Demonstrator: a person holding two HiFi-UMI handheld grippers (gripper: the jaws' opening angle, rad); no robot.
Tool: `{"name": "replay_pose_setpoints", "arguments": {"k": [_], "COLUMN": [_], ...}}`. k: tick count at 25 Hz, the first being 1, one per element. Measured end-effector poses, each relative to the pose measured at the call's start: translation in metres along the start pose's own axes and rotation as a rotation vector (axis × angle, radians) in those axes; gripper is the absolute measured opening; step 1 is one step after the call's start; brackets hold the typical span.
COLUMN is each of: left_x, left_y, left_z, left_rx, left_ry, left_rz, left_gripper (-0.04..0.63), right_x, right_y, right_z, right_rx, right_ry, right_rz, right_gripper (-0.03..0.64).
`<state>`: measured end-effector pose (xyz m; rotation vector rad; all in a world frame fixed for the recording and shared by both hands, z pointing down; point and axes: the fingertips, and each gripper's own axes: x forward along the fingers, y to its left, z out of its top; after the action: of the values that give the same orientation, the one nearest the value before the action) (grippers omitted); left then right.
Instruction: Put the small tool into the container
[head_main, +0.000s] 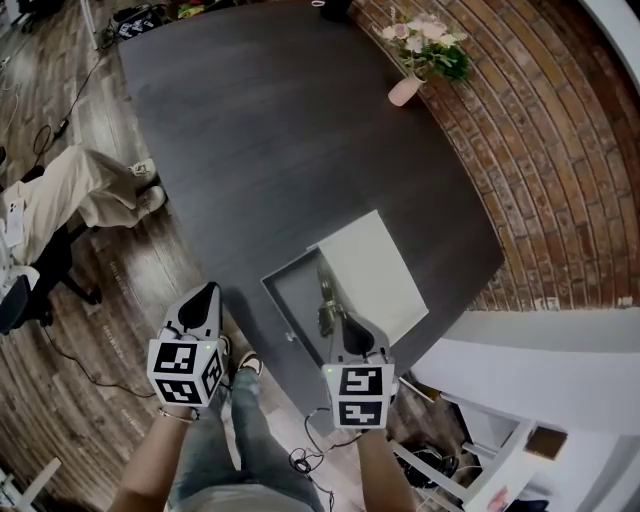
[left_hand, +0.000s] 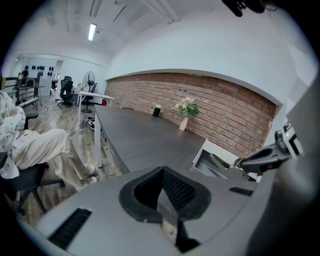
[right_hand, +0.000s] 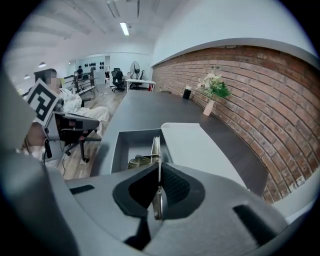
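Note:
An open grey container (head_main: 290, 292) sits at the near edge of the dark table (head_main: 270, 150), its white lid (head_main: 378, 272) folded back to the right. My right gripper (head_main: 347, 325) is shut on the small metal tool (head_main: 325, 300), a thin strip that sticks forward over the container's inside. In the right gripper view the tool (right_hand: 156, 146) runs out from between the jaws of the right gripper (right_hand: 158, 169) toward the container (right_hand: 129, 146). My left gripper (head_main: 207, 294) hangs left of the table over the floor, shut and empty (left_hand: 161, 170).
A pink vase of flowers (head_main: 408, 88) stands at the table's far right by the brick wall (head_main: 540, 150). A seated person (head_main: 85, 190) and an office chair (head_main: 25, 290) are on the left. Cables (head_main: 300, 460) lie on the wooden floor by my feet.

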<state>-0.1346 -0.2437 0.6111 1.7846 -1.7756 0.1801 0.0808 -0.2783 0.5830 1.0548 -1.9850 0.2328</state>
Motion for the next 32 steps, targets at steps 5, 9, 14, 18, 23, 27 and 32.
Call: {"name": "replay_pose_setpoints", "arguments": {"k": [5,9,14,18,23,27,32], "left_x": [0.003,0.006,0.009,0.012,0.015,0.016,0.017], "left_y": [0.004,0.006,0.012,0.016,0.019,0.021,0.023], "left_z": [-0.001,-0.003,-0.005,-0.003,-0.003,-0.005,-0.007], "left_rx": [0.005,0.006,0.005,0.003,0.005,0.001,-0.002], "left_ry": [0.008,0.019,0.027,0.03,0.032,0.037,0.043], "left_rz": [0.004,0.006,0.008,0.013,0.015,0.013,0.012], "left_gripper": [0.005,0.005,0.005,0.005,0.005,0.005,0.005], "right_x": [0.009,0.014,0.021,0.027,0.033,0.036,0.038], "right_y": [-0.001,-0.003,-0.002,-0.004,-0.005,-0.005,-0.005], "right_z": [-0.001,-0.001,0.004,0.004,0.001,0.001,0.002], "right_rx": [-0.01,-0.044,-0.126,-0.141,-0.163,-0.17,-0.163], "right_ry": [0.038,0.057,0.081,0.102,0.126,0.136,0.138], "right_rz": [-0.024,-0.056,-0.102,-0.115,-0.138,-0.157,-0.161], "right_gripper": [0.006,0.006,0.006,0.006,0.006,0.006,0.008]}}
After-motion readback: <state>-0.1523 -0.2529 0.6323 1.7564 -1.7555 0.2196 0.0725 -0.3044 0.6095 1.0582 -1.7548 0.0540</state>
